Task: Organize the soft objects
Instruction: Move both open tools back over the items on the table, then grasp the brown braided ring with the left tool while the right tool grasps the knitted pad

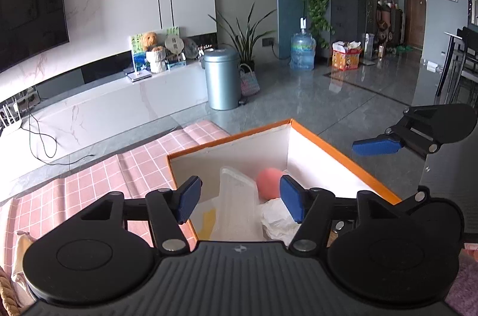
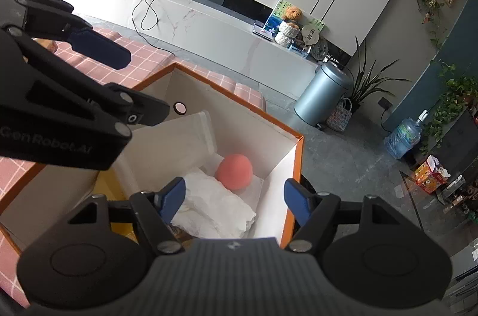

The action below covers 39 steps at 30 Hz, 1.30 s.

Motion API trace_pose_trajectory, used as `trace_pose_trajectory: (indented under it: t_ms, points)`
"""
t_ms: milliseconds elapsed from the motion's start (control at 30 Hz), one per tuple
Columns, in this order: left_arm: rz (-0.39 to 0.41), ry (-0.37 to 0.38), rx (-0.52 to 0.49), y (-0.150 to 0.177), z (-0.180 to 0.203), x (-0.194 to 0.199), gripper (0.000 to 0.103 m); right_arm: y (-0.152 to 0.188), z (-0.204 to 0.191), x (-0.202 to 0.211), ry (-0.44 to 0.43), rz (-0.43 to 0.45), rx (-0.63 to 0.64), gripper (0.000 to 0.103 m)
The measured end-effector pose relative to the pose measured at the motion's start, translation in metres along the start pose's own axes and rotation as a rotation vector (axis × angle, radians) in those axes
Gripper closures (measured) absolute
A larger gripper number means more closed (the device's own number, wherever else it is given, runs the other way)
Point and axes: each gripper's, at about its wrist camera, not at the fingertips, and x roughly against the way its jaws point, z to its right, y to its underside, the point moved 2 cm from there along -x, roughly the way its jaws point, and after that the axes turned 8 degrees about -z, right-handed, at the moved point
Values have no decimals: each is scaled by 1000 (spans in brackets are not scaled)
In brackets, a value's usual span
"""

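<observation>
An orange-rimmed white box (image 1: pixel 343 154) (image 2: pixel 294 160) stands on a pink checked cloth. Inside lie a pink soft ball (image 1: pixel 269 181) (image 2: pixel 234 171), a crumpled white cloth (image 1: pixel 277 219) (image 2: pixel 215 205) and a clear plastic bag (image 1: pixel 237 202) (image 2: pixel 179 136). My left gripper (image 1: pixel 240 198) is open and empty above the box's near side. My right gripper (image 2: pixel 234 198) is open and empty above the white cloth and ball; it also shows in the left wrist view (image 1: pixel 379 144) at the box's right.
The pink checked cloth (image 1: pixel 104 175) (image 2: pixel 140 53) covers the table. Beyond the table lie a grey floor, a silver bin (image 1: pixel 222 78) (image 2: pixel 322 90), a white TV bench (image 1: pixel 104 104) and a water jug (image 1: pixel 302 51). A yellow item (image 1: pixel 207 222) lies in the box.
</observation>
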Motion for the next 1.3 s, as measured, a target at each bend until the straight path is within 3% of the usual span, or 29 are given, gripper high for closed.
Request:
trace_pose_trajectory:
  t_ms: [233, 400, 767, 967, 1100, 1200, 1300]
  points:
    - [60, 21, 52, 11, -11, 37, 29, 6, -18, 38, 49, 75, -60, 23]
    - [132, 16, 140, 23, -30, 63, 29, 1, -34, 62, 66, 158, -183, 20]
    - [201, -124, 247, 63, -86, 103, 31, -20, -102, 88, -33, 280, -331, 17]
    - [172, -202, 338, 93, -124, 112, 33, -32, -141, 87, -127, 286, -367, 17]
    - [109, -251, 400, 119, -149, 115, 36, -40, -175, 83, -175, 281, -327, 17]
    - [49, -227, 487, 141, -170, 114, 37, -46, -200, 77, -199, 256, -276, 17]
    - [-12, -251, 549, 165, -192, 114, 45, -51, -220, 67, -216, 233, -240, 17]
